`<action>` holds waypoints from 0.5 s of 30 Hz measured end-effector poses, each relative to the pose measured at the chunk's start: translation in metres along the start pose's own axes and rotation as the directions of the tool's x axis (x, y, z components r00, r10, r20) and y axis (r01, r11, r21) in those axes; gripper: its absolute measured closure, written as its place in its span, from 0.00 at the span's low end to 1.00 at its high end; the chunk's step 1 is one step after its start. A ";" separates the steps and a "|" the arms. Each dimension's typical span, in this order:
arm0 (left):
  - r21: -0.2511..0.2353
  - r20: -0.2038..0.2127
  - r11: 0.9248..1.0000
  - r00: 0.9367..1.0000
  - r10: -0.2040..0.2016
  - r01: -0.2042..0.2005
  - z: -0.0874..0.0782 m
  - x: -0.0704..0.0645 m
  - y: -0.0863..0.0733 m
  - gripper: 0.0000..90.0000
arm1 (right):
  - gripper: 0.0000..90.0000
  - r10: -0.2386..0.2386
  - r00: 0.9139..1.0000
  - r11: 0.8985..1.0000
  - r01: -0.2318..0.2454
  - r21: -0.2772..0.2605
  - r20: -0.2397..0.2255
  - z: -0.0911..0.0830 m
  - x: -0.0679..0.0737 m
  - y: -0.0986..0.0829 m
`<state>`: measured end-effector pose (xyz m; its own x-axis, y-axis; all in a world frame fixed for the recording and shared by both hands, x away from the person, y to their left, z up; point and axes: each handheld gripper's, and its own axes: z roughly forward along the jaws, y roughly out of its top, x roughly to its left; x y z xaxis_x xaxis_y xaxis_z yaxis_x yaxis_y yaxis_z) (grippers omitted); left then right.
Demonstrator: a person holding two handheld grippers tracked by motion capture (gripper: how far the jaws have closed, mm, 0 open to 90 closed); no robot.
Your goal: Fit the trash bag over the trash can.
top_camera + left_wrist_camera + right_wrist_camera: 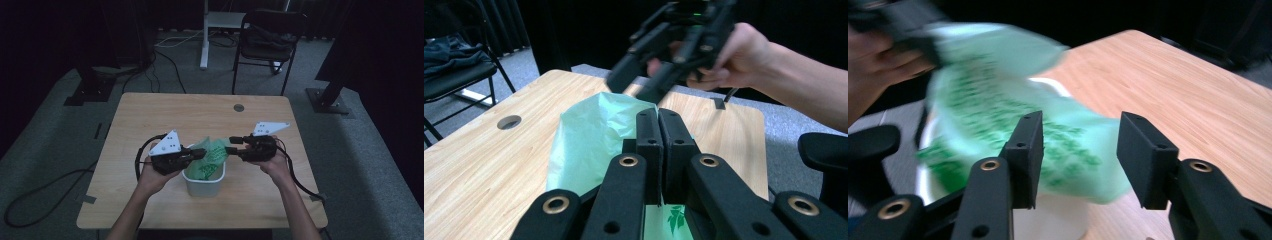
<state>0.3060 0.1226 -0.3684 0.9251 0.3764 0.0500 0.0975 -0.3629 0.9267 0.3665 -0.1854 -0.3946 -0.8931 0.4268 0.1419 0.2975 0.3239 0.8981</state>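
A small white bin (202,186) stands at the table's middle, and a pale green plastic bag (212,155) with darker green print rises out of it. My left gripper (202,154) is at the bag's left side. In the left gripper view its jaws (659,117) are pressed together on the edge of the bag (589,135). My right gripper (231,145) hovers at the bag's right side. In the right gripper view it (1080,130) is open, with the bag (998,95) and the bin's white wall (1048,220) just beyond its jaws.
The wooden table (150,115) has a round cable hole (238,107) near its far edge. Behind it stand a black chair (267,40) and a white stand (204,40). Cables run over the grey carpet at the left (45,185).
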 end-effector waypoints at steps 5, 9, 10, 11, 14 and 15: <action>-0.002 -0.004 1.000 1.000 -0.004 0.004 -0.003 0.000 -0.003 0.99 | 0.56 0.053 0.998 0.999 -0.053 -0.004 0.028 0.003 -0.013 -0.001; -0.001 -0.009 1.000 1.000 -0.006 0.006 -0.004 0.000 -0.004 0.99 | 0.54 0.103 0.994 0.995 -0.103 0.001 0.039 0.008 -0.025 -0.003; -0.001 -0.008 1.000 1.000 -0.006 0.006 -0.004 0.001 -0.005 0.99 | 0.54 0.120 0.992 0.993 -0.120 -0.001 0.039 0.009 -0.027 -0.003; -0.003 -0.009 1.000 1.000 -0.007 0.007 -0.004 0.001 -0.005 0.99 | 0.54 0.120 0.992 0.993 -0.120 -0.001 0.039 0.009 -0.027 -0.003; -0.004 -0.012 1.000 1.000 -0.009 0.009 -0.005 0.001 -0.006 0.99 | 0.54 0.189 0.982 0.982 -0.189 -0.015 0.011 0.012 -0.038 -0.005; -0.004 -0.013 1.000 1.000 -0.010 0.010 -0.005 0.001 -0.006 0.99 | 0.54 0.197 0.980 0.980 -0.197 -0.009 0.011 0.013 -0.039 -0.005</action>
<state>0.3044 0.1297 -0.3721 0.9193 0.3910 0.0459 0.1051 -0.3561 0.9285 0.4044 -0.1927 -0.4106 -0.8133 0.4912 0.3117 0.4646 0.2260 0.8562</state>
